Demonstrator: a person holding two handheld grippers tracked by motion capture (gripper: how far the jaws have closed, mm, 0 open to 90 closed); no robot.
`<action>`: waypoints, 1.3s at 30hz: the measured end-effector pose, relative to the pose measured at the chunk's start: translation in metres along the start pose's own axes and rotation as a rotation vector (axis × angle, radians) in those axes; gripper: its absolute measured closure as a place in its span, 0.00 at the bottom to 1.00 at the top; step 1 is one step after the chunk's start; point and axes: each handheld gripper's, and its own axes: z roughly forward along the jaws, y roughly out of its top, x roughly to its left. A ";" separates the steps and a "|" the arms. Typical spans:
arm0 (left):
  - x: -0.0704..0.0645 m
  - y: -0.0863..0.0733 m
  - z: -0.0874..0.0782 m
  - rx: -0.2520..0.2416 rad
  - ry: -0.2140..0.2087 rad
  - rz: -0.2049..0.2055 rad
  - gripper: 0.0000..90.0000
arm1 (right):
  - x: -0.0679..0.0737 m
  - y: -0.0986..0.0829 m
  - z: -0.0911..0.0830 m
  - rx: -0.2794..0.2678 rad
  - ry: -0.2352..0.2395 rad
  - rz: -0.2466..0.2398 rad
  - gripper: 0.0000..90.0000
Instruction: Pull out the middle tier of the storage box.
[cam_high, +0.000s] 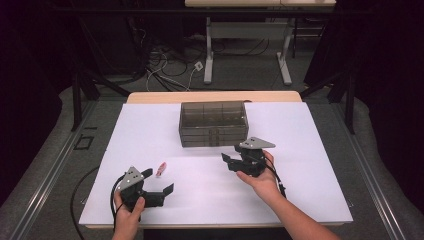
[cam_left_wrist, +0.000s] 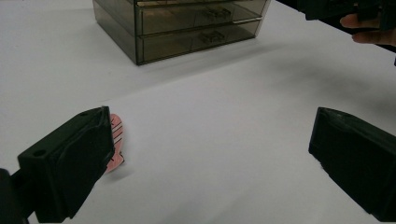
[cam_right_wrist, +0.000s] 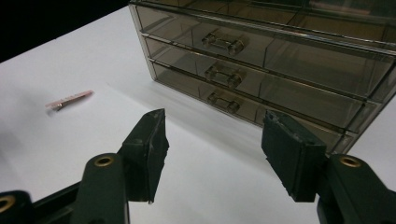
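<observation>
A smoky see-through drawer box (cam_high: 212, 122) with three shut drawers stands at the middle of the white table top (cam_high: 310, 150). A small pink striped clip (cam_high: 161, 169) lies flat on the table, left of the box and nearer to me. My left gripper (cam_high: 159, 181) is open just to the near side of the clip; in the left gripper view the clip (cam_left_wrist: 116, 140) sits beside the left jaw, partly hidden by it. My right gripper (cam_high: 231, 152) is open and empty, pointing at the box front (cam_right_wrist: 261, 56) from close by. The clip (cam_right_wrist: 70, 99) lies far off to its left.
The table's front edge (cam_high: 215, 225) is close behind both hands. Beyond the table are a dark floor with loose cables (cam_high: 170, 70) and the legs of another table (cam_high: 209, 55). The person's right hand (cam_left_wrist: 369, 32) shows at the top right of the left gripper view.
</observation>
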 end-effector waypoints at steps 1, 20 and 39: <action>0.000 0.000 0.000 0.000 0.000 0.000 0.00 | 0.000 0.001 0.001 -0.005 0.006 0.003 0.44; 0.001 0.000 0.000 0.000 -0.001 -0.006 0.00 | 0.010 0.021 0.026 0.027 0.041 0.088 0.36; 0.003 0.000 -0.001 -0.004 -0.004 -0.007 0.00 | 0.014 0.030 0.056 0.052 0.016 0.158 0.39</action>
